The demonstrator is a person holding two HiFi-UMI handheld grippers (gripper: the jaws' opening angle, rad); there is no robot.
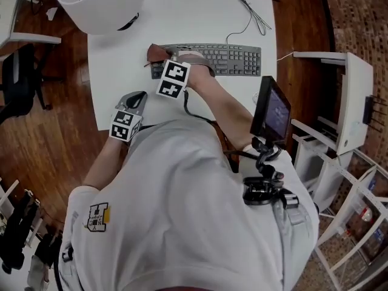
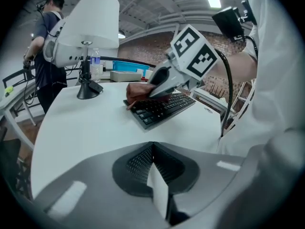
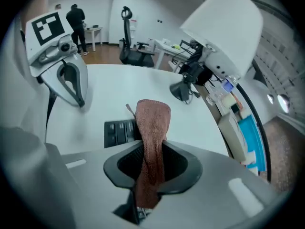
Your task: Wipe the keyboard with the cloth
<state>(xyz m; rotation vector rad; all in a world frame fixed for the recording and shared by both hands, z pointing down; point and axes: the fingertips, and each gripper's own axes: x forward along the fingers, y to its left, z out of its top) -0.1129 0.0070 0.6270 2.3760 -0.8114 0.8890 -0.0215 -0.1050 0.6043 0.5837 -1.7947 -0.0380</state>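
Cloth (image 3: 153, 123) is clamped in the right gripper (image 3: 151, 168), seemingly touching the keyboard's (image 3: 118, 133) left end.

the keyboard (image 1: 233, 60) is a flat, dark grey board with dark keys, lying lengthwise across the white worktop (image 1: 121, 71), its thin cable (image 1: 245, 11) trailing off the far edge. the cloth (image 3: 152, 123) is a reddish-brown, nubbly strip, folded narrow and pinched between the jaws of the right claw (image 3: 151, 163). its free end sits over the keyboard's left end.
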